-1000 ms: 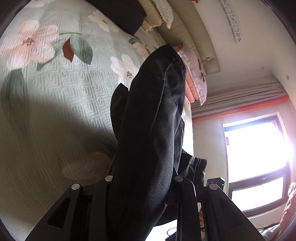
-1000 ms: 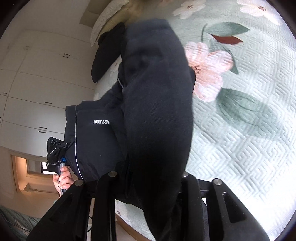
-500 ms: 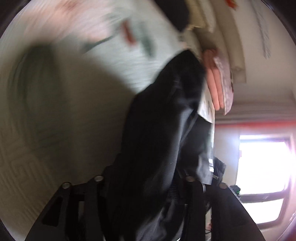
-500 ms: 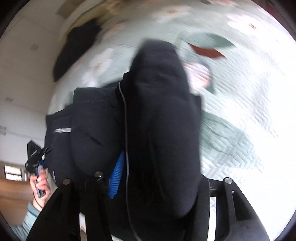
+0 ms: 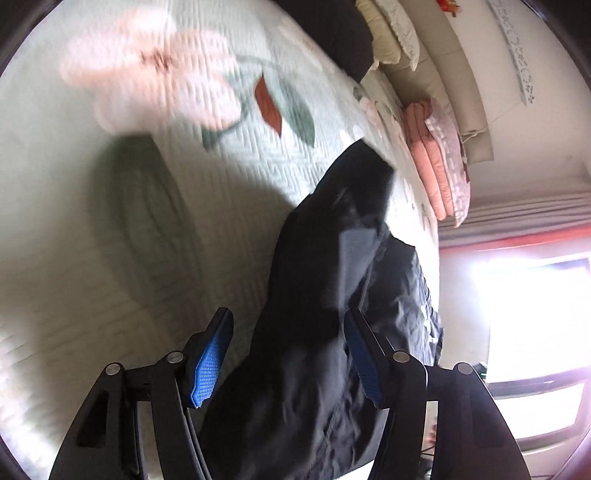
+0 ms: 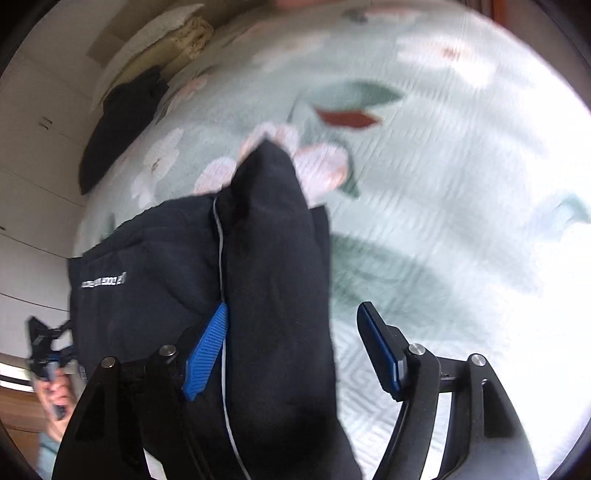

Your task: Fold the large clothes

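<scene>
Left wrist view is looking down along its fingers [image 5: 212, 360], close over the black garment [image 5: 317, 332] lying between them, facing bed [image 5: 110, 240] and window beyond. Right wrist view is looking steeply down, equally close. Both are sharing garment [image 6: 273, 295] and floral bedspread [image 6: 443, 221].

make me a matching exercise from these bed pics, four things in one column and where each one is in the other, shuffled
Things:
1. black jacket
2. pink folded blankets
3. dark cloth
4. red leaf

Places:
A. printed on the green bedspread
B. lying between the opening tongs
C. stacked at the bed's edge, toward the window
D. lying apart near the cream pillows

Pairs: 1-B, 2-C, 3-D, 4-A
</scene>
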Action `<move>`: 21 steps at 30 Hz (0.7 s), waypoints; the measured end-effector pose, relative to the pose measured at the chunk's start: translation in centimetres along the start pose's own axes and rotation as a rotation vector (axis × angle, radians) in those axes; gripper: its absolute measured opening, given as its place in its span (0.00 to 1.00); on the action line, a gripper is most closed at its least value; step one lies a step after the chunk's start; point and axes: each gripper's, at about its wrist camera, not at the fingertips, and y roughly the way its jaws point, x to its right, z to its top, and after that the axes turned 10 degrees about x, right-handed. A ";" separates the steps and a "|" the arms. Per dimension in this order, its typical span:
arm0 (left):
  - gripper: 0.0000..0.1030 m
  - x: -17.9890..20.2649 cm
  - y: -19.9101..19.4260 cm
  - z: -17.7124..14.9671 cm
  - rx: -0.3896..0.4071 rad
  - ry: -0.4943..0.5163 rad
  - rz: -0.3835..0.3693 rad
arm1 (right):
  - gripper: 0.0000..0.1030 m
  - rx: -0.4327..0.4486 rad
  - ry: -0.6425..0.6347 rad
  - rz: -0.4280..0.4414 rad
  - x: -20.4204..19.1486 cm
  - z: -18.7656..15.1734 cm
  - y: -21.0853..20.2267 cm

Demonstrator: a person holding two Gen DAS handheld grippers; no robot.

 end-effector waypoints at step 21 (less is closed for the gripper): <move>0.60 12.7 1.0 -12.2 -0.045 0.299 0.147 | 0.77 -0.107 -0.283 -0.061 -6.3 -8.5 1.5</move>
